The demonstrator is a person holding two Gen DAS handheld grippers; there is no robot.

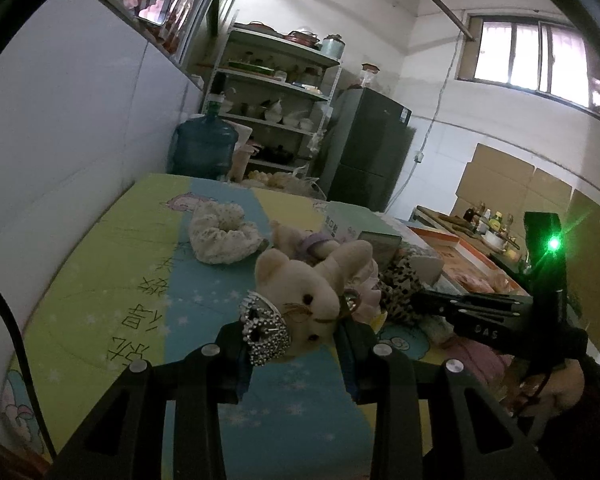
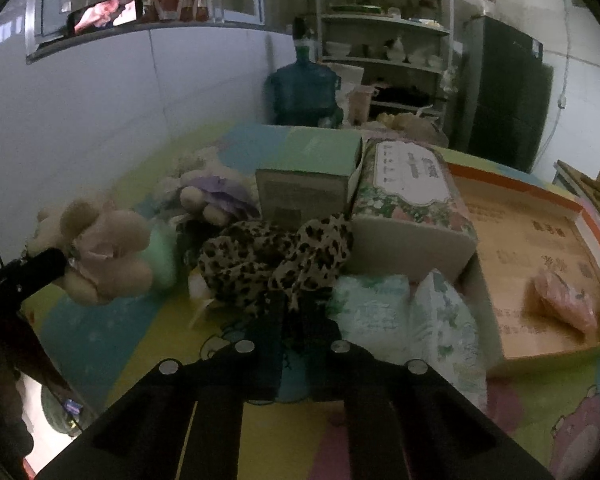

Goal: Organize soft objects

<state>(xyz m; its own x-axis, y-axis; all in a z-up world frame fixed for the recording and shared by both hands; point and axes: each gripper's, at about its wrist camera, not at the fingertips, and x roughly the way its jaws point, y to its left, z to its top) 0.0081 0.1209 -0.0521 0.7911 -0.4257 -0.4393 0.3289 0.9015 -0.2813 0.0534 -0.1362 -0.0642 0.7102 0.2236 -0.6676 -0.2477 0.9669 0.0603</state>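
Observation:
My left gripper [image 1: 296,334] is shut on a cream plush bear [image 1: 300,292] with a sequined bow, holding it above the bed sheet [image 1: 112,280]. The bear also shows in the right wrist view [image 2: 100,248]. My right gripper [image 2: 296,320] is shut on a leopard-print cloth [image 2: 272,260] that lies on the sheet; it also shows in the left wrist view [image 1: 452,304]. A second plush with a purple dress [image 1: 300,240] lies behind. A white frilled cloth [image 1: 224,236] lies farther left on the sheet.
A green carton [image 2: 312,168] and a floral tissue box [image 2: 412,204] stand behind the leopard cloth. An orange-rimmed cardboard tray [image 2: 540,256] holds a pink item [image 2: 564,304] at the right. White patterned packs [image 2: 412,320] lie in front. A wall runs along the left.

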